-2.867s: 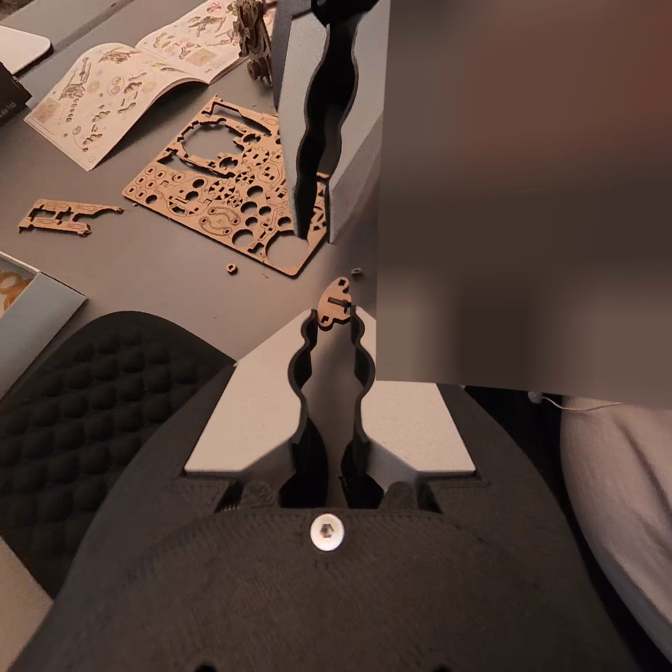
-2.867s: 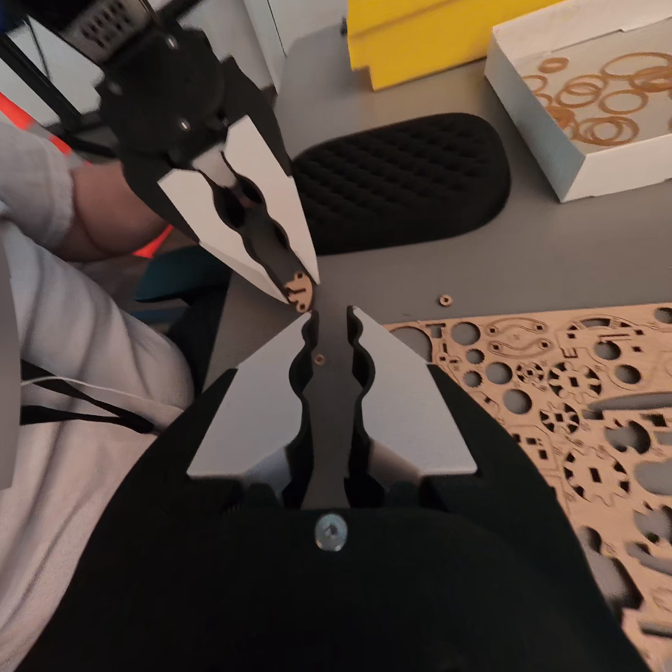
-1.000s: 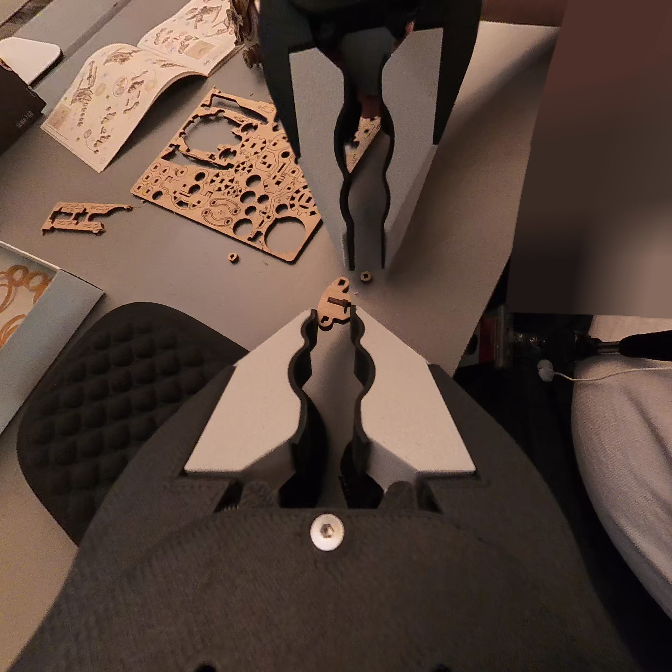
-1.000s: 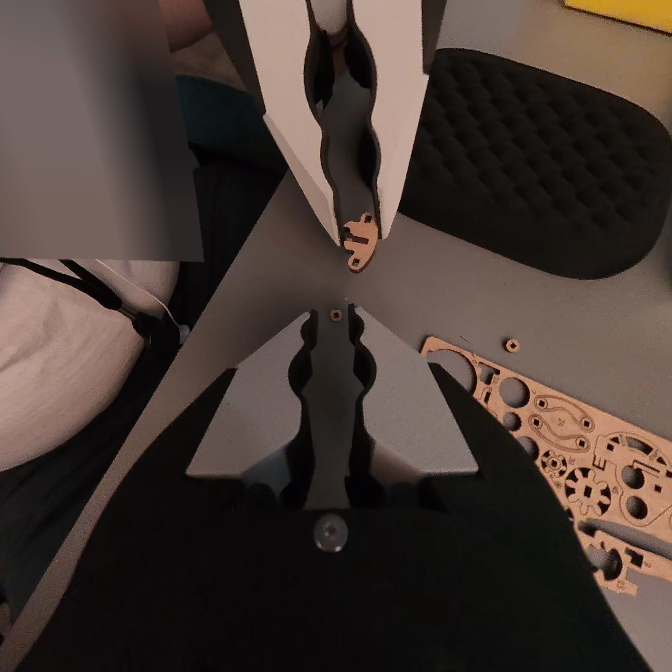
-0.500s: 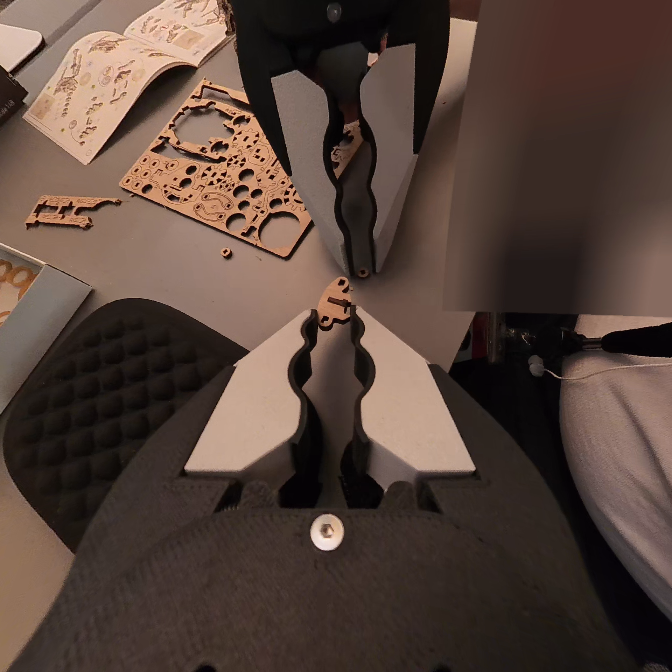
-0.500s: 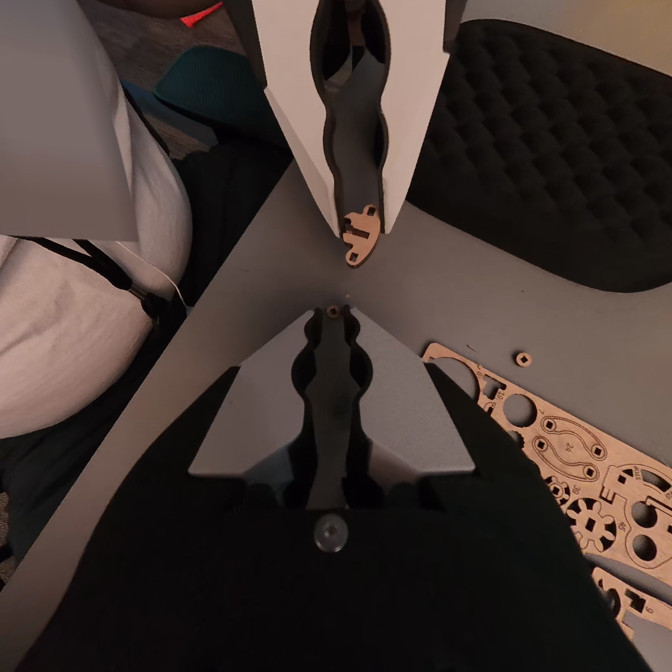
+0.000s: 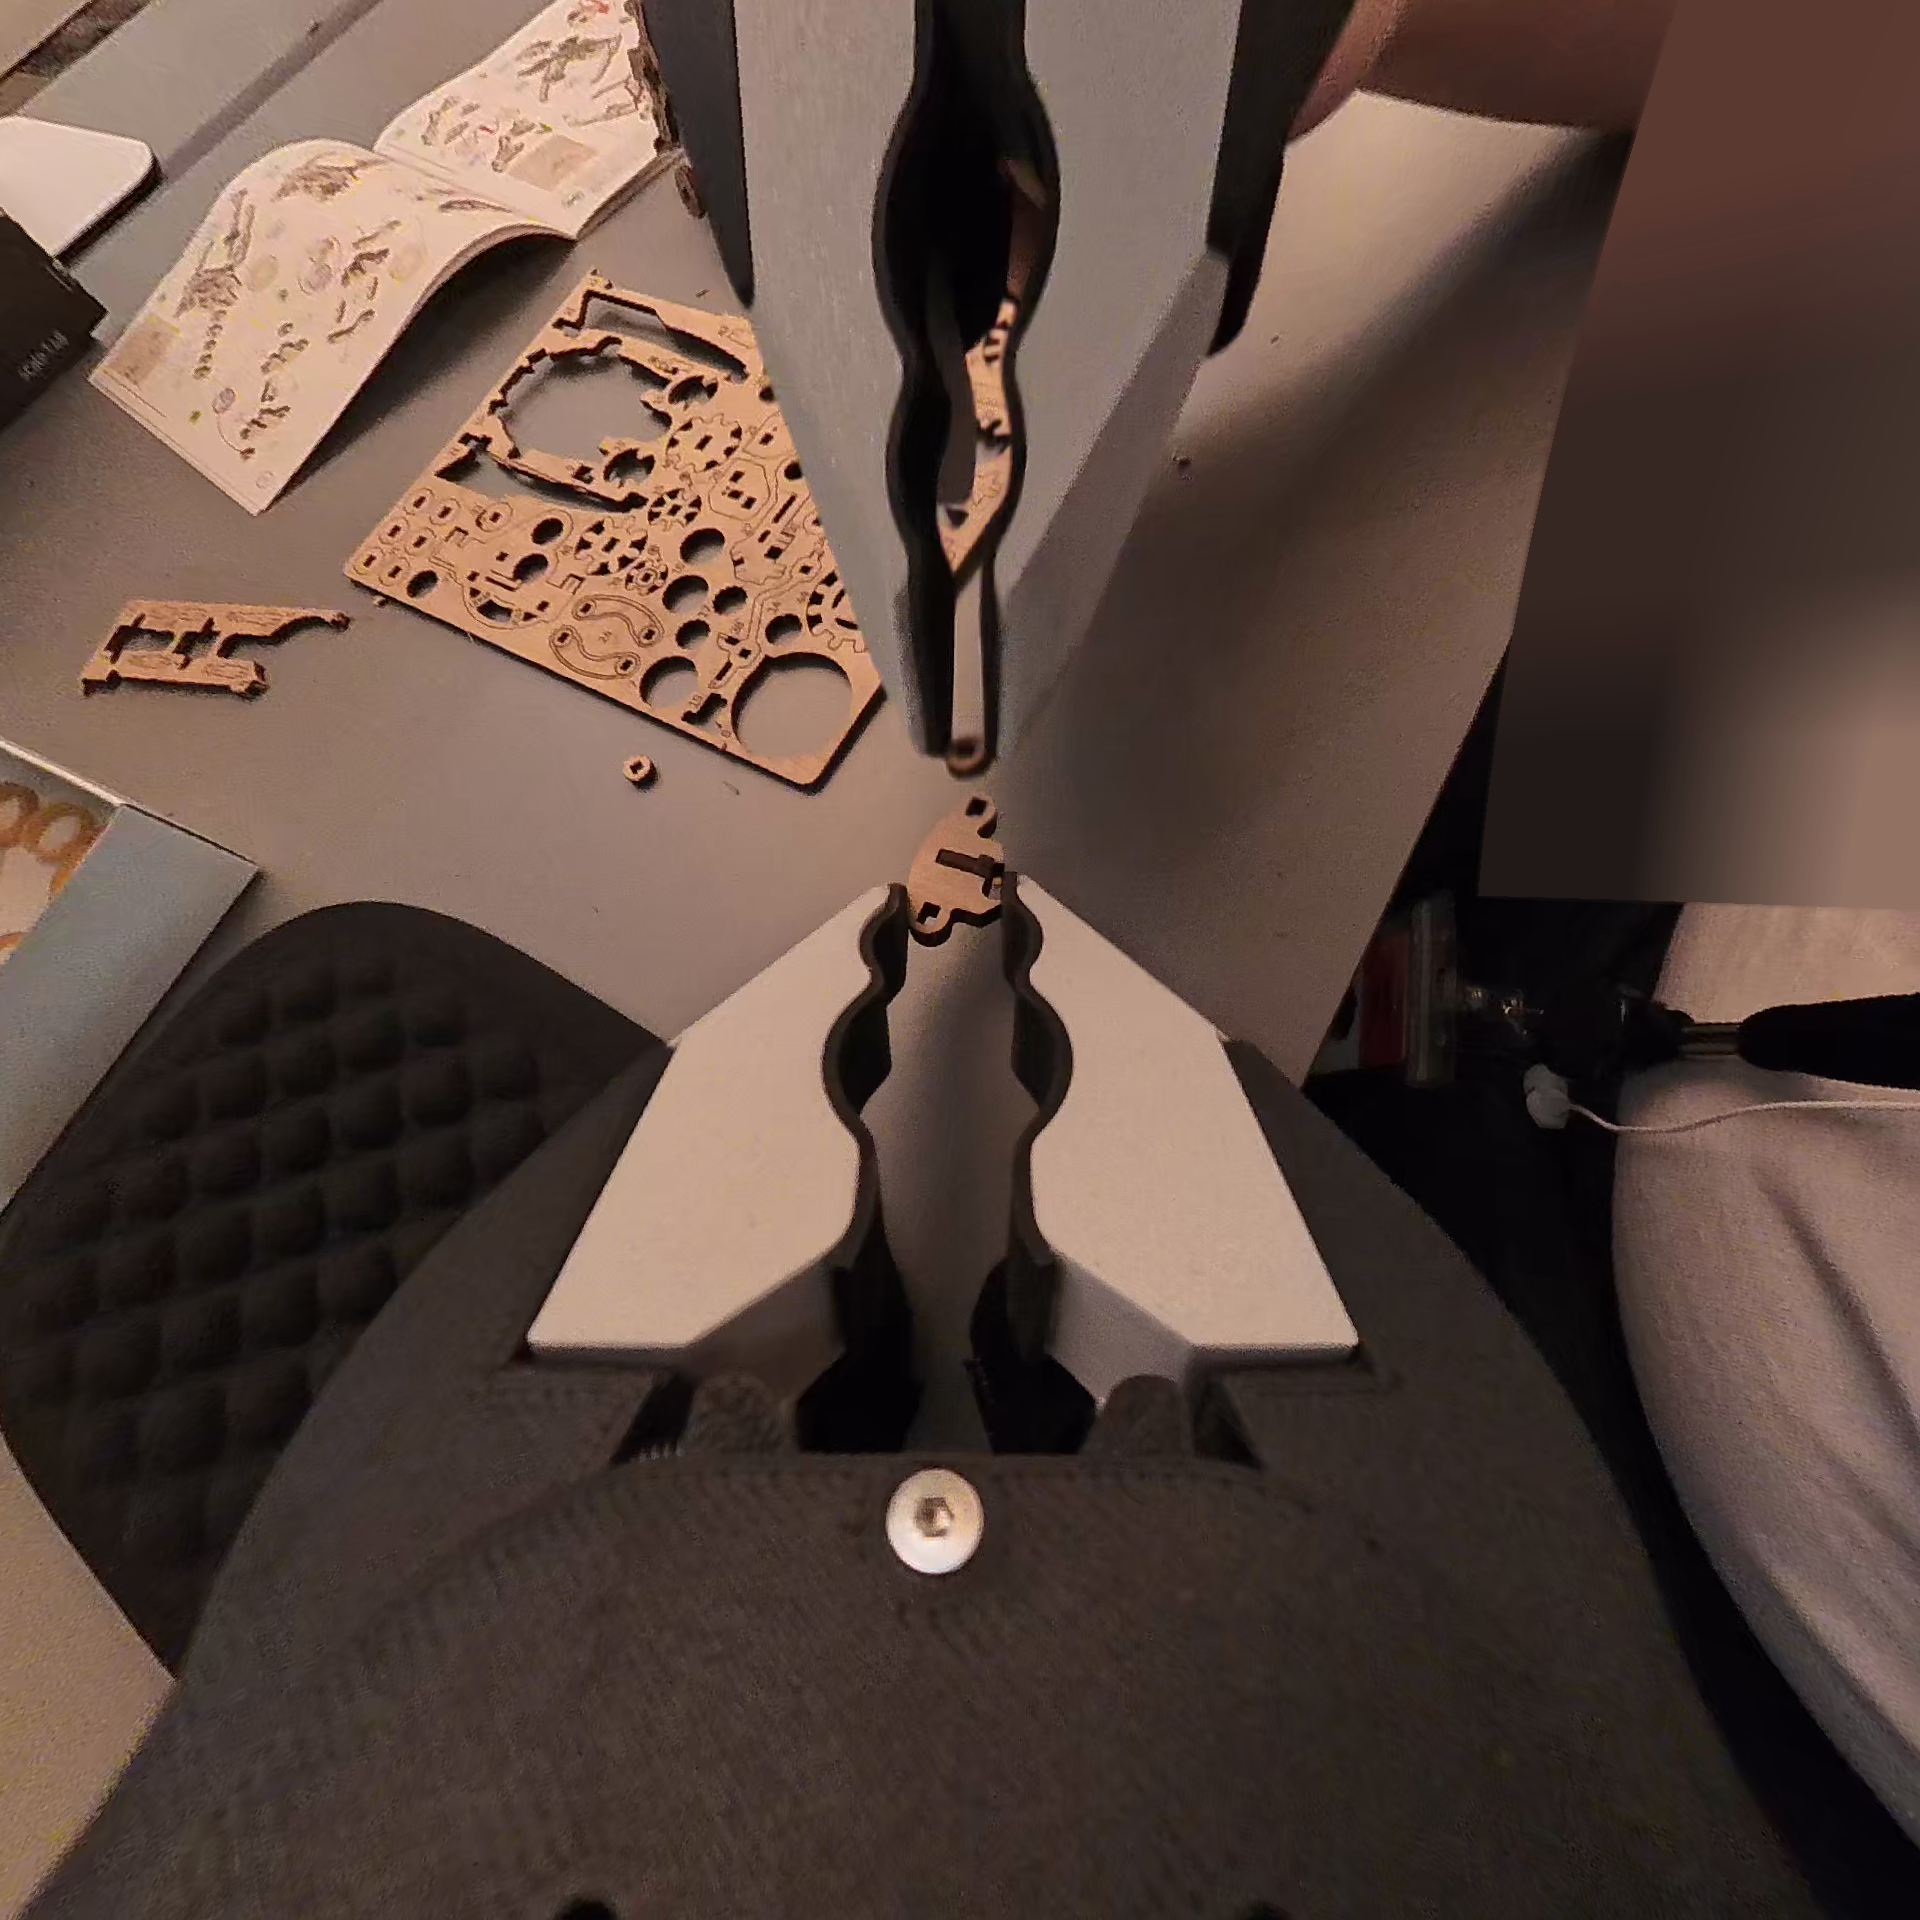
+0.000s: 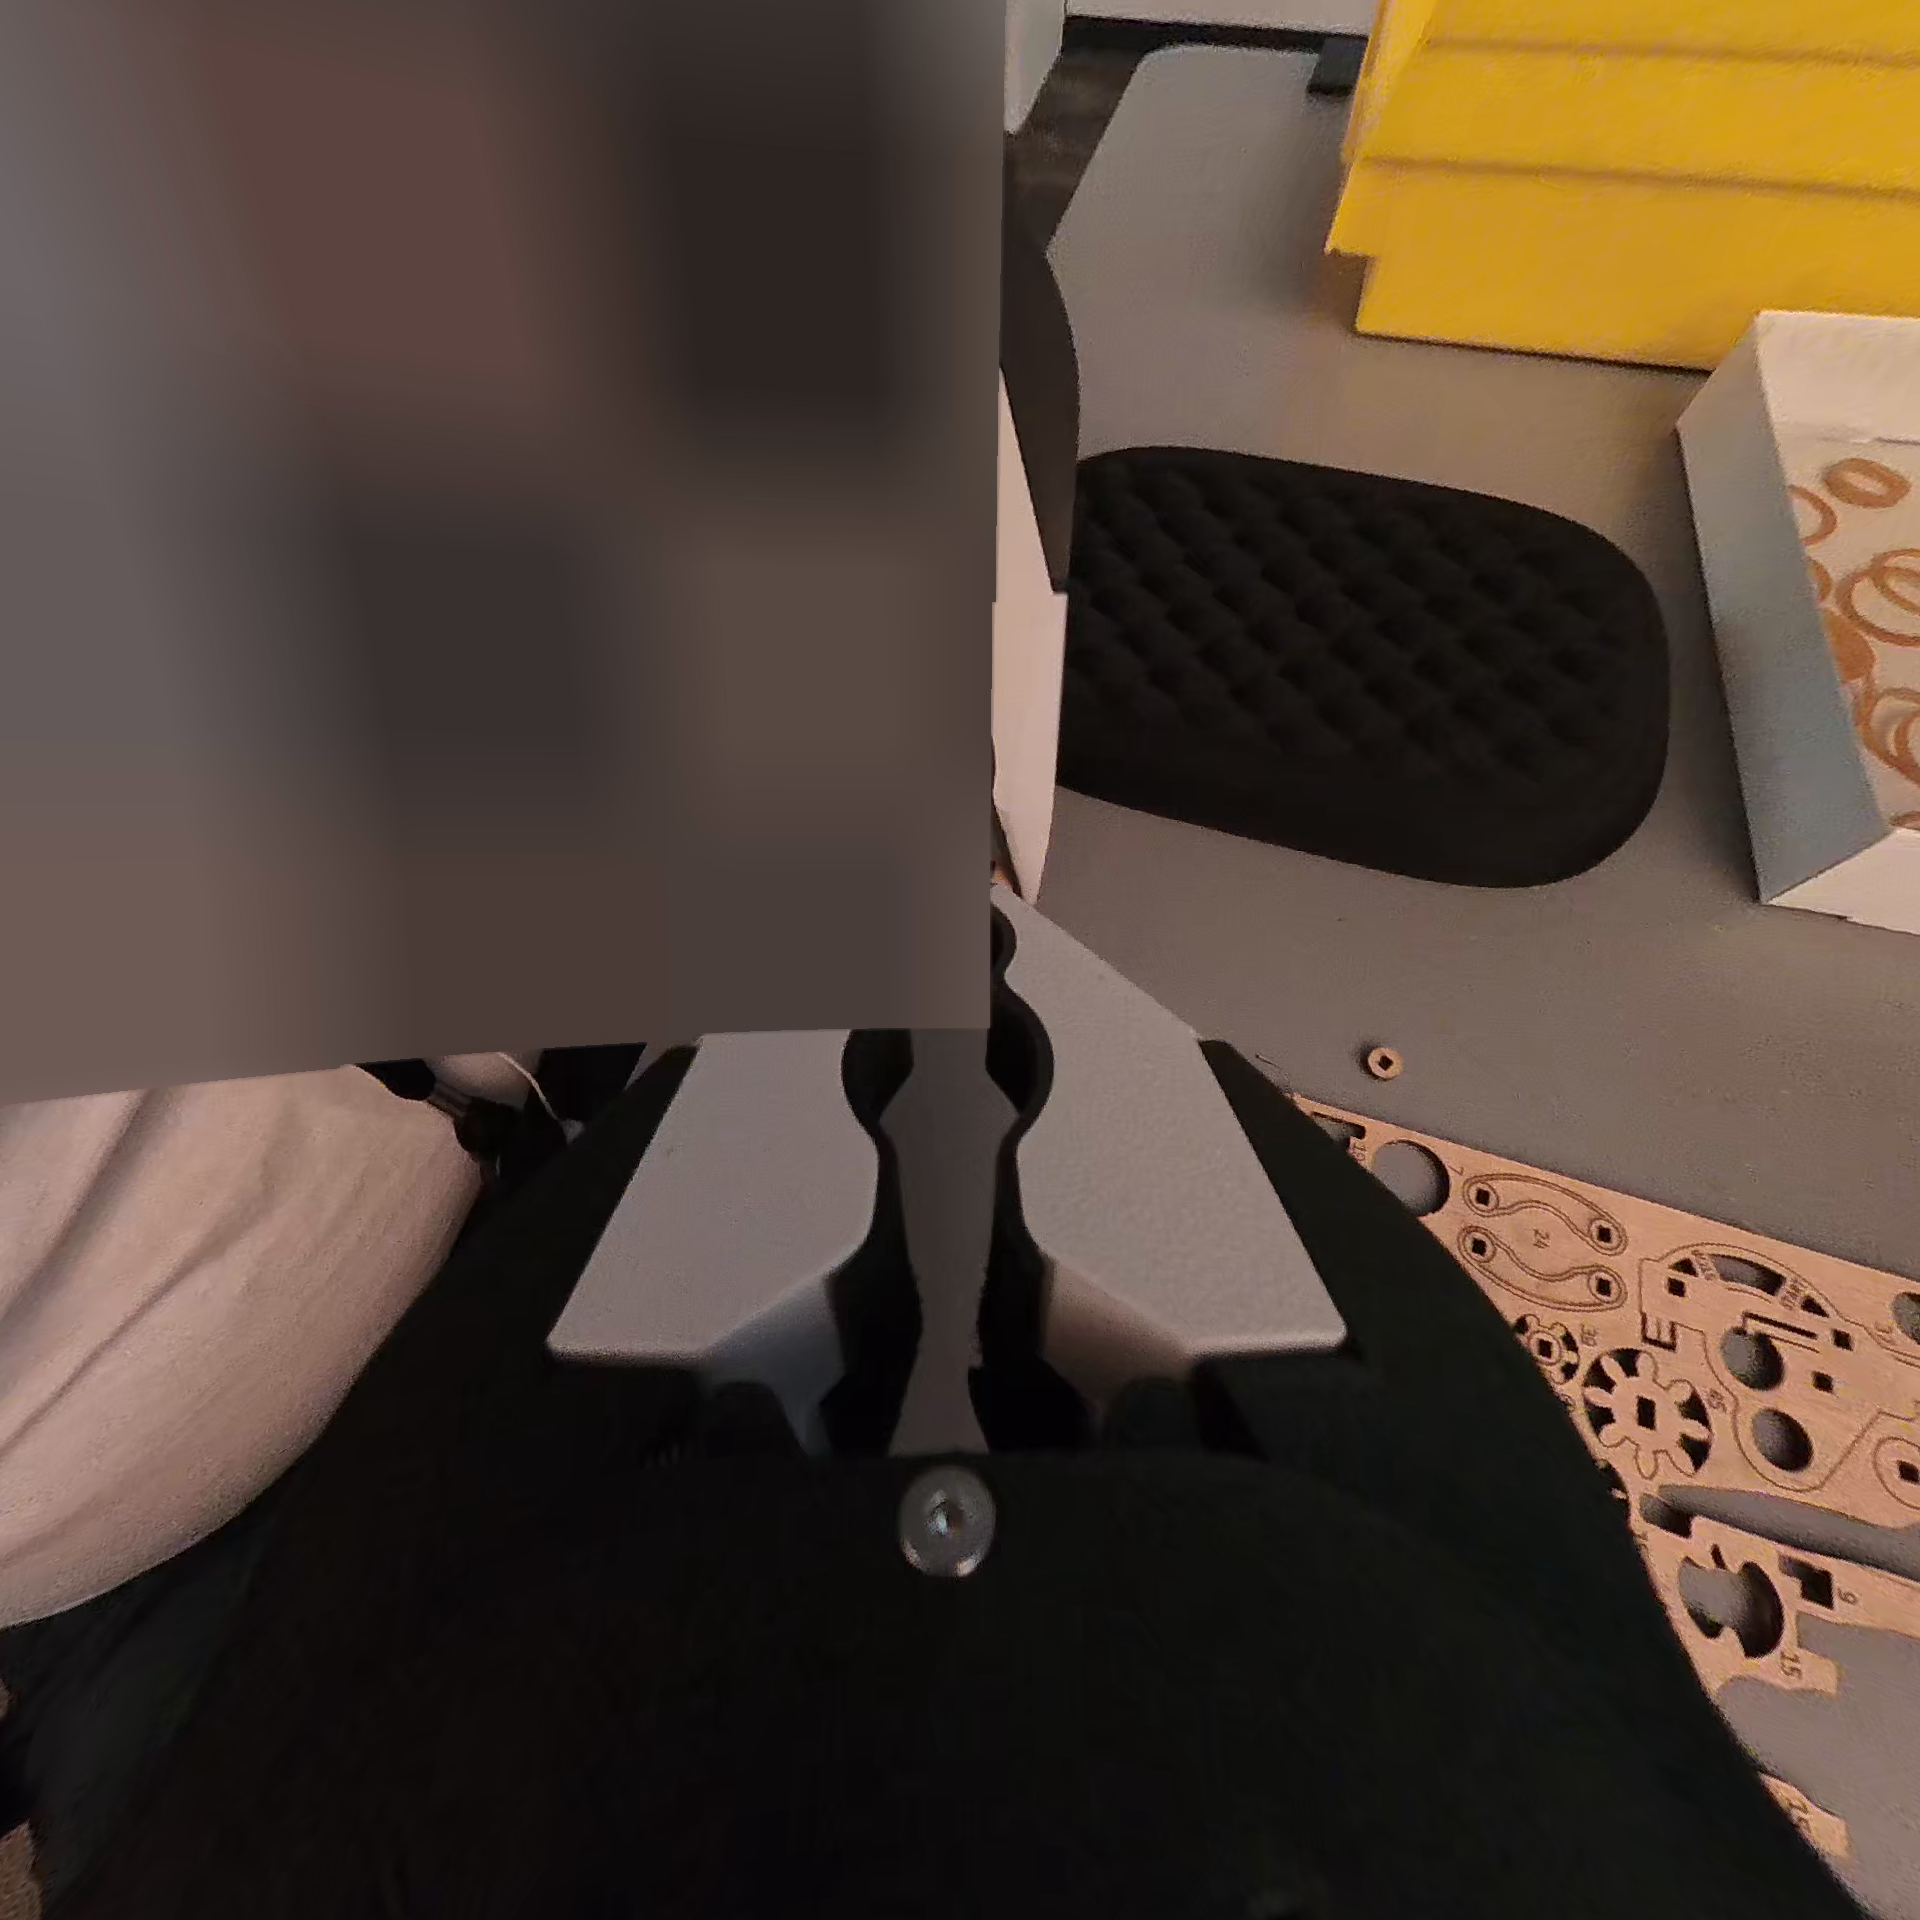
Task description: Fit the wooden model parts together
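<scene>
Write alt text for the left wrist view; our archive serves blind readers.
The left tool pinches a small flat wooden cam-shaped piece, facing the right tool, which grips a tiny wooden ring. Behind lies a punched-out wooden parts sheet.

— How many wooden pieces on the bench [image 7: 436,790]?
— One punched sheet [image 7: 623,582] at ten o'clock, one loose frame offcut [image 7: 197,649] at nine, three small parts: a tiny ring [image 7: 637,768], a washer [image 7: 966,746], a slotted plate [image 7: 956,868].
— Otherwise?
— Two grippers, left gripper [image 7: 951,904] and right gripper [image 7: 964,743]; one booklet [image 7: 343,239]; one black pad [image 7: 270,1132].
</scene>
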Demonstrator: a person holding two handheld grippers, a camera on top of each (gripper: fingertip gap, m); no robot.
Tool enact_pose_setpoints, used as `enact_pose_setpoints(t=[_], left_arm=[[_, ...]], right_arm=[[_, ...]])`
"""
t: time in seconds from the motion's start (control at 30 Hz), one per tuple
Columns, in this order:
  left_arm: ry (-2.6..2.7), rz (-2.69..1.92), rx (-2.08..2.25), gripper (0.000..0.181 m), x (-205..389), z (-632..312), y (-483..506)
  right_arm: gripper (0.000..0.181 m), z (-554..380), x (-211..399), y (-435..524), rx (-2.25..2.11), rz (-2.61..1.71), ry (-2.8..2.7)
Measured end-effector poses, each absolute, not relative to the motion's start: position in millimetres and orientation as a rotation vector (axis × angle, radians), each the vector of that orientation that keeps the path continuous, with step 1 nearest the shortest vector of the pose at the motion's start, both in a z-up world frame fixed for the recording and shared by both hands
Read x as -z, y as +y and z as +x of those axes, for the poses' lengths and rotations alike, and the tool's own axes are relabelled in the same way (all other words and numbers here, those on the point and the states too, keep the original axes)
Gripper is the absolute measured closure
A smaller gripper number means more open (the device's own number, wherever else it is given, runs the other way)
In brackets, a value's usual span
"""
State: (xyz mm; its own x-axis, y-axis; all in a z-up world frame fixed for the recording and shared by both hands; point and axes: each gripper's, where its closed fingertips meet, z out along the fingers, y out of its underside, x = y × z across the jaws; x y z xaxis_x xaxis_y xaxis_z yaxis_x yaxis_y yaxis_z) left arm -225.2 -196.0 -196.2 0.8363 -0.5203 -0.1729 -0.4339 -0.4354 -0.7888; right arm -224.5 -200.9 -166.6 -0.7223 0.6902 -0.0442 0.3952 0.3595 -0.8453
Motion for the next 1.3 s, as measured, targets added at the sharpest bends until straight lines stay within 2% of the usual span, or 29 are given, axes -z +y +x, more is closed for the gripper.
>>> enact_pose_setpoints(t=[0.9,1.3], left_arm=[[0.66,-2.067,0.068,0.165,192,-225,-190],[0.536,-2.217,0.26,0.164,215,-219,-194]], right_arm=[[0.175,-228,182,-201,-1.128,-0.993,-2.344],[0.175,-223,205,-203,-1.217,-1.127,-2.381]])
